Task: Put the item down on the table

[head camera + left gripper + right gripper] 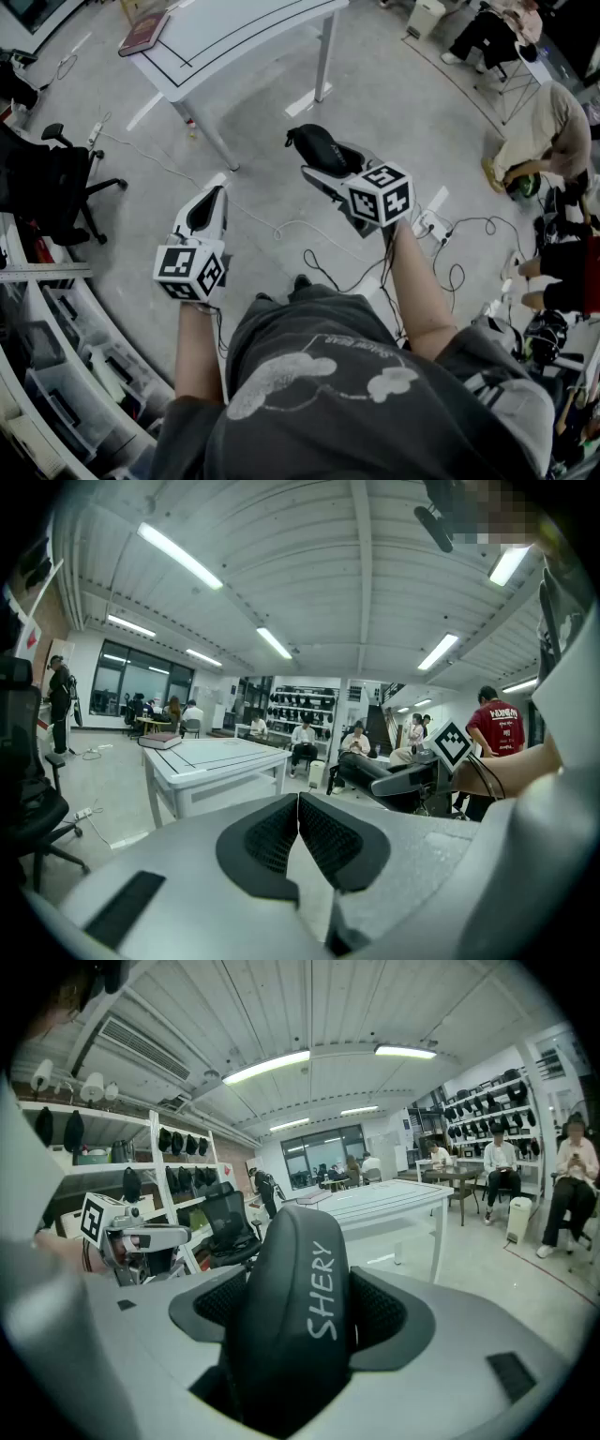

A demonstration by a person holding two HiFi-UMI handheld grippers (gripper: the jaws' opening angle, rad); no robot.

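The person is standing well back from the white worktop (246, 37), holding 1 set of tongs in each hand. The right tongs (323, 167) are gripping a black case (292, 1288). It's looking like a hard-shell glasses case to me, with "SHERY" printed along it. The jaws are standing wide apart, but only because the case is fat. The ribbed pads are pressing on both its flanks, and it's sitting deep between them with the rounded end poking out past the tips. I'm guessing that deep bite is stopping a smooth, curved shell from squirting out while it's being carried.

The left tongs (298, 829) aren't doing anything. The pads are meeting at the tips with nothing between them, and they're hanging off to the side, probably just keeping clear.

So the case is hanging in the air over the floor, nowhere near the worktop, and the put-down isn't done yet. 1 book (143, 33) is lying at the worktop's far corner, leaving plenty of bare top. I'm thinking the next bit is getting closer, minding the cables (309, 239) trailing across the floor, and lowering the case right down before letting go.
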